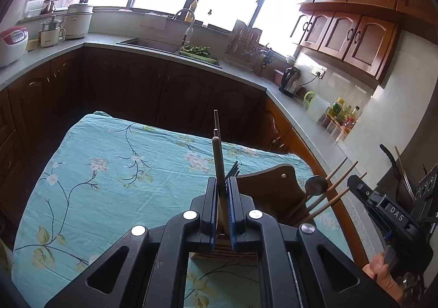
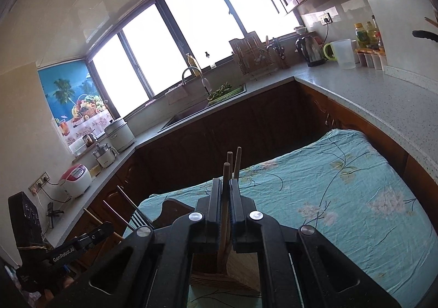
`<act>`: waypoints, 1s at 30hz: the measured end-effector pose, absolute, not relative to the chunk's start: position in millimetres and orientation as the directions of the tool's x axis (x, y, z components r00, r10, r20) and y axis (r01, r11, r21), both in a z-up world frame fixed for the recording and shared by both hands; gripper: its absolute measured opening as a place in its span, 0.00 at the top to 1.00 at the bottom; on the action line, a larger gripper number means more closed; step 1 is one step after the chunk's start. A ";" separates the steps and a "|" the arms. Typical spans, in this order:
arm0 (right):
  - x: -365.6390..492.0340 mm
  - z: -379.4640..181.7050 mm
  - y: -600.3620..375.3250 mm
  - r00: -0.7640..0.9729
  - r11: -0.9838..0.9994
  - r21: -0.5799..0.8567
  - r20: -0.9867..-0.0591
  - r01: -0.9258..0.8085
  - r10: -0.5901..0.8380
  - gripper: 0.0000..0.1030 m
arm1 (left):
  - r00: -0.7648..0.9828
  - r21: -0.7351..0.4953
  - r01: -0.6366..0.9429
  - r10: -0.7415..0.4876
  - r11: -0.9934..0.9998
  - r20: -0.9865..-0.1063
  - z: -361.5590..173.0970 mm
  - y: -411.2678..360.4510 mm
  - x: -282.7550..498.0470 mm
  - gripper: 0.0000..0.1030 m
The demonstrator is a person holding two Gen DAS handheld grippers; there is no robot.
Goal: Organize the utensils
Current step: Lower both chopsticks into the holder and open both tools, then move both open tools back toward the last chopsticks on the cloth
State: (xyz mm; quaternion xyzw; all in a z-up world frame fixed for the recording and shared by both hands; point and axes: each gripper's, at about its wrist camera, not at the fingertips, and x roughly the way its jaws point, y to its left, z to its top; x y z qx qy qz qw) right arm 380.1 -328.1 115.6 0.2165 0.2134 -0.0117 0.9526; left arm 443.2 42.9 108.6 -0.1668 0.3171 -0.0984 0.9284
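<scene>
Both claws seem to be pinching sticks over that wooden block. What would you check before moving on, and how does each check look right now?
1. Left gripper shut on a wooden utensil handle: ok.
2. Right gripper shut on a wooden stick: ok.
3. Wooden holder sits below both grippers on the tablecloth: ok.
4. Stick ends seated in the holder's slots: cannot tell, hidden by the grippers.
5. Fork and spoon stand in the holder: ok.
</scene>
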 end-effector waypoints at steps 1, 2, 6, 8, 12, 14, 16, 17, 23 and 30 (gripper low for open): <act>380.4 114.2 -328.4 0.908 0.906 0.409 -0.413 0.112 0.074 0.95 | 0.778 -0.370 0.078 -0.288 0.926 -0.558 109.7 42.3 445.8 0.94; 380.5 114.9 -327.2 0.907 0.908 0.403 -0.416 0.114 0.071 0.95 | 0.778 -0.364 0.078 -0.285 0.928 -0.559 111.1 41.6 446.7 0.94; 381.5 115.7 -327.0 0.902 0.910 0.398 -0.427 0.120 0.067 0.95 | 0.778 -0.348 0.080 -0.276 0.934 -0.564 112.3 38.8 444.2 0.94; 381.5 115.7 -328.6 0.900 0.907 0.404 -0.429 0.117 0.074 0.95 | 0.778 -0.348 0.079 -0.276 0.934 -0.565 113.5 37.9 446.5 0.94; 380.3 116.4 -328.8 0.896 0.905 0.409 -0.436 0.114 0.084 0.89 | 0.774 -0.338 0.061 -0.258 0.939 -0.578 108.9 41.5 440.2 0.82; 378.4 116.6 -329.5 0.896 0.901 0.421 -0.434 0.107 0.096 0.78 | 0.772 -0.349 0.053 -0.260 0.935 -0.580 105.8 45.4 435.0 0.74; 373.0 119.0 -329.8 0.904 0.895 0.435 -0.415 0.097 0.104 0.50 | 0.771 -0.365 0.047 -0.266 0.930 -0.579 105.7 50.4 429.1 0.56; 369.2 121.3 -329.9 0.910 0.893 0.440 -0.401 0.092 0.104 0.46 | 0.772 -0.375 0.044 -0.270 0.926 -0.575 107.3 52.3 425.2 0.50; 342.3 137.5 -331.1 0.938 0.881 0.469 -0.329 0.064 0.108 0.11 | 0.805 -0.364 0.022 -0.232 0.931 -0.546 117.4 62.7 387.8 0.18; 304.0 143.4 -322.5 0.928 0.910 0.413 -0.355 0.049 0.111 0.03 | 0.807 -0.289 -0.009 -0.164 0.957 -0.568 112.5 59.6 334.6 0.06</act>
